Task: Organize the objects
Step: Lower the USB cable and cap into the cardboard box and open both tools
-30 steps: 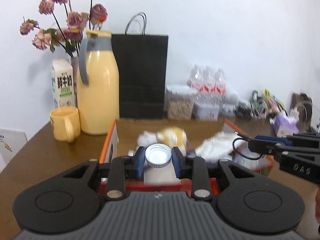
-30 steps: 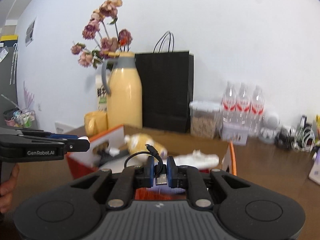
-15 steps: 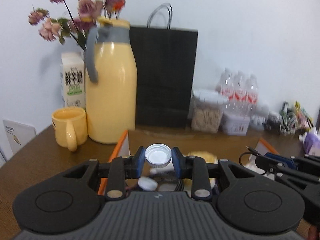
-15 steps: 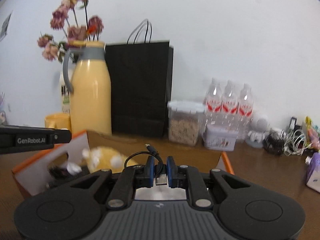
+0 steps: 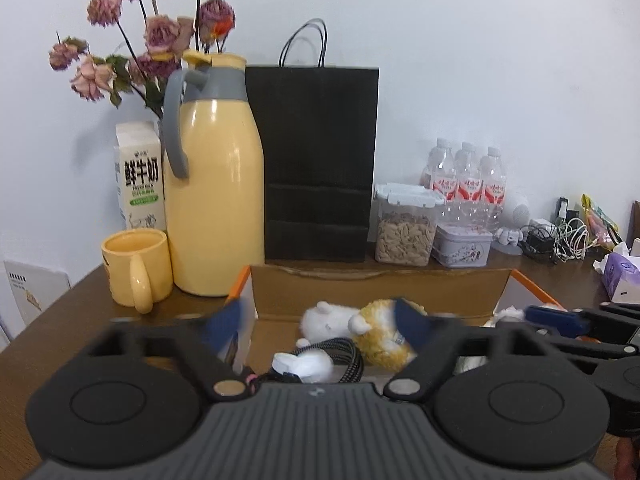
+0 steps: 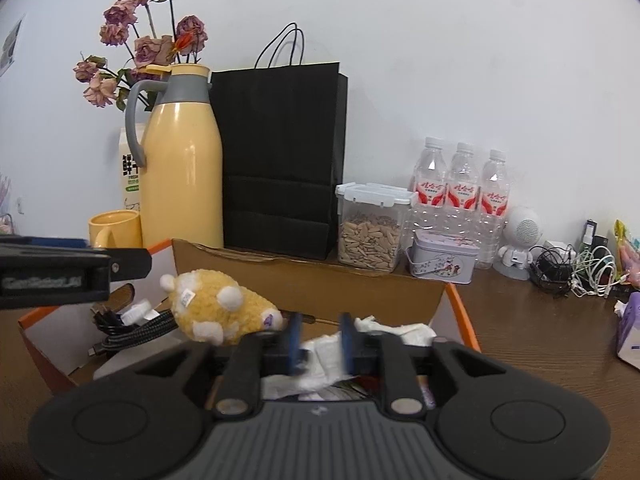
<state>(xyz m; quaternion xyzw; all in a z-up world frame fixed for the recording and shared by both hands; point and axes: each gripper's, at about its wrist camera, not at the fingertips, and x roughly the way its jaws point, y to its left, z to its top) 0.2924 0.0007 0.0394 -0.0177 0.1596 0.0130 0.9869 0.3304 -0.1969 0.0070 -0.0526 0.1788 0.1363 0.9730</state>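
Low in both frames, each hand-held gripper hangs over the cardboard box (image 5: 372, 292). Left hand-held gripper (image 5: 320, 326) and right hand-held gripper (image 6: 319, 338) are opening with nothing between the jaws, likely to drop items among the plush toy (image 6: 216, 310) and cable (image 6: 132, 330).

Plush toy (image 5: 384, 334) in box (image 5: 372, 290); jug (image 5: 214, 204) behind-left.

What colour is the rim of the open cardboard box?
Orange; the box rim shows best in the right wrist view.

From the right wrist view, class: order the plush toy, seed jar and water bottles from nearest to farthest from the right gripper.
1. Plush toy, in the box, left of the right gripper.
2. Seed jar, behind the box.
3. Water bottles, by the wall, right.
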